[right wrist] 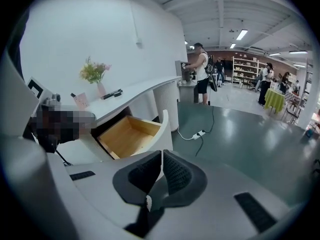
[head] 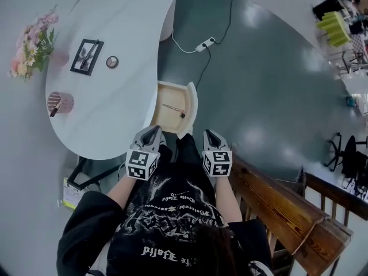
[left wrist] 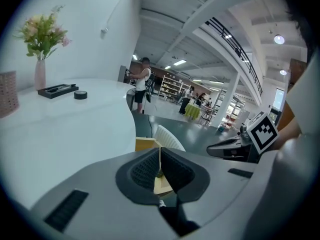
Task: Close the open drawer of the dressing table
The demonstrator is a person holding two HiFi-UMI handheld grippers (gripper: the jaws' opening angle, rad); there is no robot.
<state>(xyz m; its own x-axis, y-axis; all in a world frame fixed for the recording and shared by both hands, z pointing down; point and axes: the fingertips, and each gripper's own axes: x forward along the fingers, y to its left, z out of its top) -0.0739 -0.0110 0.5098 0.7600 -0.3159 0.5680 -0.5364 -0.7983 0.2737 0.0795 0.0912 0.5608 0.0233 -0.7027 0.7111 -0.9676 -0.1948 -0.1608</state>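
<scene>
The drawer (head: 167, 119) stands pulled out of the white desk (head: 115, 96). Its wooden box is open to the top and its curved white front panel (head: 192, 105) is on the outer side. In the head view it has slid out toward 3 o'clock, so closing it should mean a push toward 9 o'clock. The front panel's long axis runs roughly from 12 to 6 o'clock.

Both tools sit just short of the drawer's near end, apart from it. The left tool (head: 150, 134) is at about 7 o'clock from the drawer box, on the desk's side, where it has no panel face to push on. The right tool (head: 211, 135) is at about 5 o'clock from the front panel, on its outer side, so it looks the better placed to do the pushing.

In the right gripper view the right tool (right wrist: 162, 154) has its jaws together with nothing between them. The front panel (right wrist: 162, 129) is at 12 o'clock just past the tips, and the drawer box (right wrist: 127, 136) is at 10 o'clock.

In the left gripper view the left tool (left wrist: 159, 151) also has its jaws together and empty.
</scene>
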